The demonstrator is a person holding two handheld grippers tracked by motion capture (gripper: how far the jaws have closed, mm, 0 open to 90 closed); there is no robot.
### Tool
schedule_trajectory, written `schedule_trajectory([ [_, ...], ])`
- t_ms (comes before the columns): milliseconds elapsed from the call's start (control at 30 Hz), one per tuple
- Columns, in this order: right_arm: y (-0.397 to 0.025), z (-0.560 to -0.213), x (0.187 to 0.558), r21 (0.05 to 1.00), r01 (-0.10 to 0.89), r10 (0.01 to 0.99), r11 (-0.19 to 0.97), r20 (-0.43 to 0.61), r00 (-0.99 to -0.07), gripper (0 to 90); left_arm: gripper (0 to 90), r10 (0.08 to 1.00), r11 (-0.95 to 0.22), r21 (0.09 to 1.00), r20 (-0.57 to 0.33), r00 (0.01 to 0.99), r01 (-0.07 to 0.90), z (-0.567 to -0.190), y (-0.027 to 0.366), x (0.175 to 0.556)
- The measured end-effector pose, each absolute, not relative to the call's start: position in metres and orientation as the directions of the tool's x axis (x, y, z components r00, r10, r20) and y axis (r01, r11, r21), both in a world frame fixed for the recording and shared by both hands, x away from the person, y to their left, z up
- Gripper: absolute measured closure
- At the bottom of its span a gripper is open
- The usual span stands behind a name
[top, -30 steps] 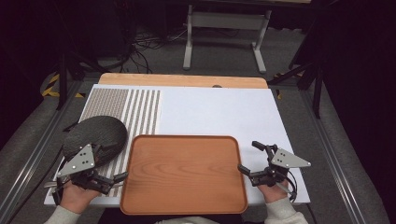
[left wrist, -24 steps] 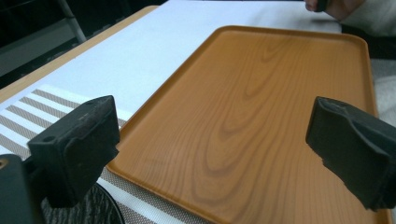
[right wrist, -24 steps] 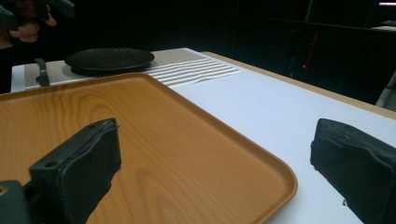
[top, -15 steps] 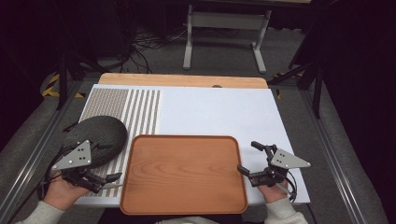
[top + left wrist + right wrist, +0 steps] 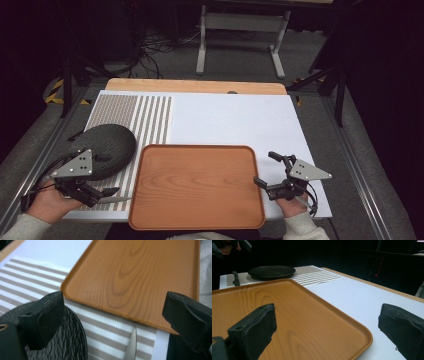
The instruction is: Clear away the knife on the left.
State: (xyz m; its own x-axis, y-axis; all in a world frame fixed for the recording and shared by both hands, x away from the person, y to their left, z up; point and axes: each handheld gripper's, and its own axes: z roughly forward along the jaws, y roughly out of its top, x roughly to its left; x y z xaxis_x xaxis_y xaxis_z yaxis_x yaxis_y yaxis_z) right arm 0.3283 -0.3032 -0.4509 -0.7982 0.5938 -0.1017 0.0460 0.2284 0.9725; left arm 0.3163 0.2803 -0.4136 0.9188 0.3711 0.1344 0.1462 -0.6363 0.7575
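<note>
**One tray, one plate, one knife, two grippers**

One wooden tray (image 5: 197, 185) lies at the near middle of the tabletop (image 5: 235, 117), on a white sheet, and nothing lies in it. Left of it sits one dark plate (image 5: 107, 145) on a striped mat (image 5: 145, 112); plate and tray are just beside each other, not touching.

One knife (image 5: 116, 200) lies on the mat at the tray's near left edge, its blade tip pointing toward the tray. The left gripper view shows the blade (image 5: 133, 345) between the jaws, close to the tray rim (image 5: 105, 308).

The left gripper (image 5: 97, 180) is over the near left corner, just above the knife and near the plate, jaws wide, holding nothing. The right gripper (image 5: 266, 169) is at the tray's right edge, jaws wide too, one jaw over the tray (image 5: 287, 315) and the other over the white sheet. Each gripper is held by one hand.
</note>
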Motion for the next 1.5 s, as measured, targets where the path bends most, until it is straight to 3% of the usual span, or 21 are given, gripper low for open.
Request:
schedule_trajectory([
  [733,-0.302,-0.452,0.328,0.97,0.047,0.586,0.238,-0.105,-0.804,2.5,9.7,0.328,-0.79,0.582,0.137,0.935,0.192,-0.415,0.299,0.318],
  [1500,-0.302,-0.452,0.328,0.971,0.048,0.582,0.234,-0.1,-0.807,2.4,21.0,0.238,-0.877,0.432,0.012,0.971,0.21,-0.427,0.305,0.332],
])
